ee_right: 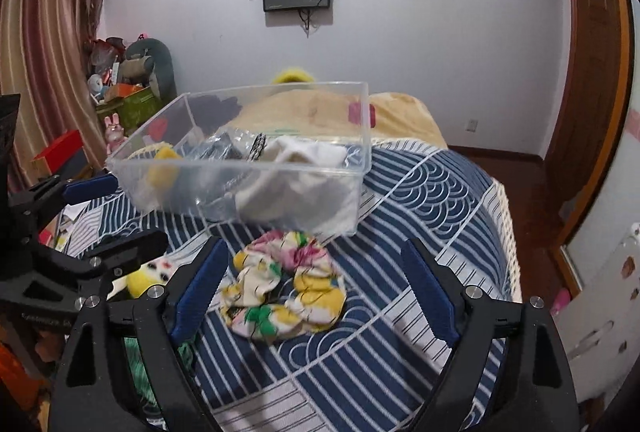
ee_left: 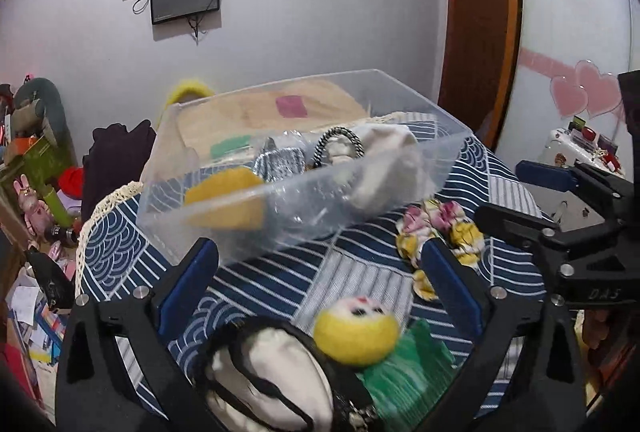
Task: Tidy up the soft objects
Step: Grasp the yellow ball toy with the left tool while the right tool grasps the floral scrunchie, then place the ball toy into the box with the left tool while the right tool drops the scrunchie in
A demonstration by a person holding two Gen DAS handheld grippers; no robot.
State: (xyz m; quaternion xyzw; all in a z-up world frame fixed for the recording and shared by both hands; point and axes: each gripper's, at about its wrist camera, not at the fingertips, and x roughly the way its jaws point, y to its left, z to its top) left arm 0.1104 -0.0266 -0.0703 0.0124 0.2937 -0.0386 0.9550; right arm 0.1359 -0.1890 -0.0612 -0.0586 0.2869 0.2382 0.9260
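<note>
Clear plastic made up the bin that sat ahead of both tools on the blue patterned bedspread, and it already carried several soft pieces: a white cloth, a yellow felt piece and a silvery pouch. Placed centrally and just beyond the loose items, it seemed meant as the collecting point, reachable from either side without a long carry

The floral scrunchie lay on the bedspread straight in front of the right tool, between its two blue pads and just short of the bin's near wall. That tool was spread wide, released, touching nothing; its jaws framed the scrunchie as if lined up to close on it, which I judged to be the step in hand

The left tool was likewise spread wide and empty. Close under it, near the camera, lay a cream drawstring pouch with a black cord, a yellow-and-white felt ball with a painted face resting against it, and a green fuzzy cloth beside them towards the right pad. None of these touched the pads. The scrunchie showed beyond the right pad in that view, and the right tool's black frame stood further right

Three or four soft things were still outside the bin, so the sorting looked roughly half done
</note>
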